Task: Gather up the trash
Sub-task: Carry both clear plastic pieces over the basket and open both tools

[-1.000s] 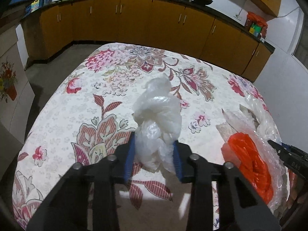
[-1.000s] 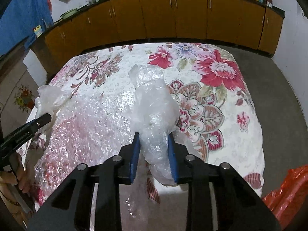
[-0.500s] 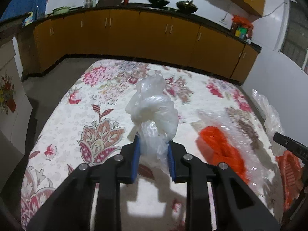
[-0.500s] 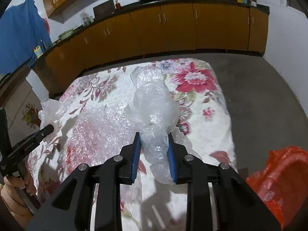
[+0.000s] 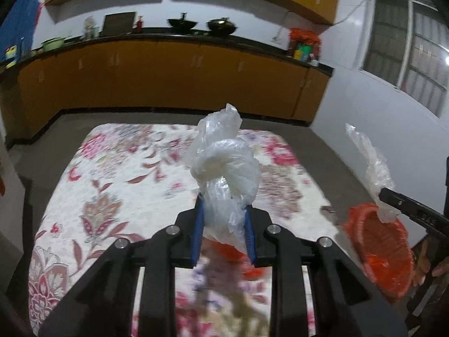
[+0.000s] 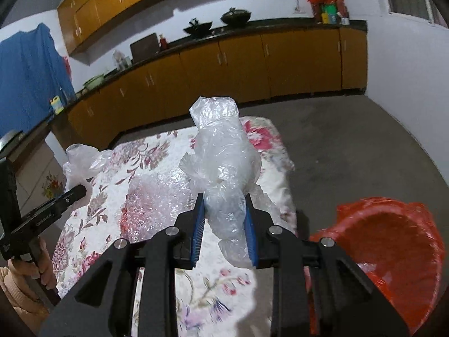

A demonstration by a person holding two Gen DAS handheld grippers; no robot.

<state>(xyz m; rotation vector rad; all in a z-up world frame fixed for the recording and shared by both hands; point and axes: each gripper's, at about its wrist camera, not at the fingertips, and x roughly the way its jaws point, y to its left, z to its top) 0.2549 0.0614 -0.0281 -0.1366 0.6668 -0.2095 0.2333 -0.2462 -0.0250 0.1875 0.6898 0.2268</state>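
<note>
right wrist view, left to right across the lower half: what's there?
Left gripper holding a knotted white bag → bubble wrap on the floral tablecloth → clear plastic wad clamped in the right gripper → red bin bag, mouth open.

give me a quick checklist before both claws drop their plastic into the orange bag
1. Left claw shut on knotted white plastic bag: ok.
2. Right claw shut on crumpled clear plastic: ok.
3. Orange trash bag mouth open: ok.
4. Right claw above the bag opening: not ok, it is beside it over the floral tablecloth.
5. Left claw above the opening: not ok.
6. Bubble wrap collected: not ok, lying on the table.
</note>
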